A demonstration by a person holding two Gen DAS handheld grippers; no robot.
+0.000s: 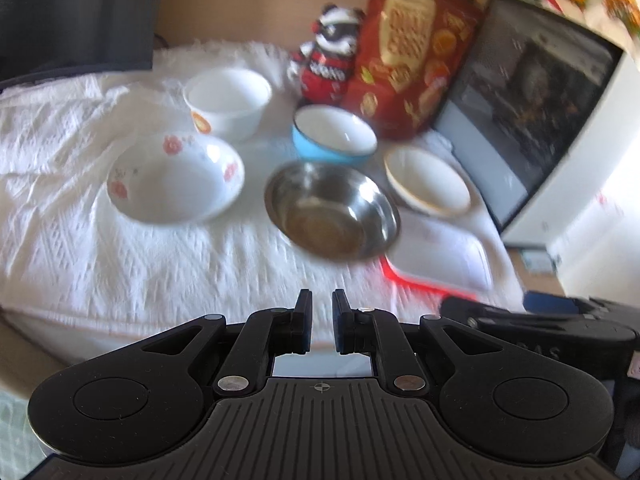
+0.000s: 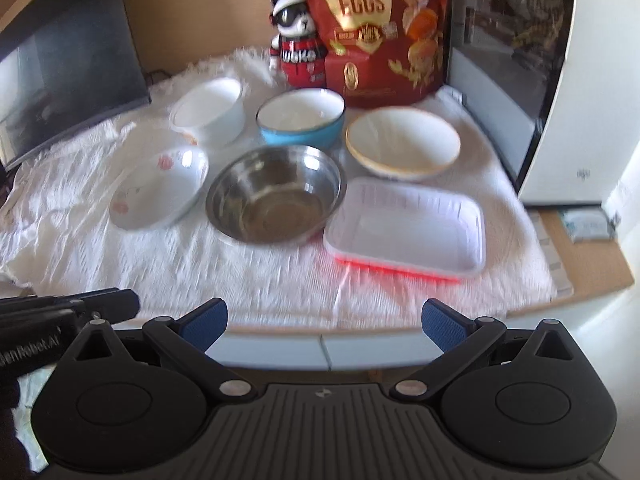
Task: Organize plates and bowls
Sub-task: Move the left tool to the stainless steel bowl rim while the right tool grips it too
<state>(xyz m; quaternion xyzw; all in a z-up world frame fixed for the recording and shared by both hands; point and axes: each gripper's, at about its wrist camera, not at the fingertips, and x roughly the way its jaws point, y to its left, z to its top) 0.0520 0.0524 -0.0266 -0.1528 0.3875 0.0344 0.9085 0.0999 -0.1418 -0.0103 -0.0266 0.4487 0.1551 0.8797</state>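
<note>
Several dishes sit on a white cloth [image 1: 100, 248]: a steel bowl [image 1: 332, 210] [image 2: 276, 194] in the middle, a flowered shallow bowl [image 1: 174, 178] [image 2: 160, 188] to its left, a white bowl [image 1: 228, 102] [image 2: 210, 112] at the back left, a blue bowl [image 1: 334, 136] [image 2: 300, 120] behind the steel one, a gold-rimmed white bowl [image 1: 428, 186] [image 2: 402, 144] and a white rectangular tray [image 1: 440, 256] [image 2: 406, 226] at the right. My left gripper [image 1: 322, 308] hovers shut and empty near the cloth's front edge. My right gripper [image 2: 324, 318] is open and empty, in front of the tray.
A red quail-egg bag [image 2: 380, 24] [image 1: 412, 52] and a panda toy [image 2: 294, 40] [image 1: 332, 56] stand at the back. A white appliance with a dark door [image 2: 532, 60] [image 1: 540, 120] walls the right side. A dark monitor [image 2: 68, 76] stands at the left.
</note>
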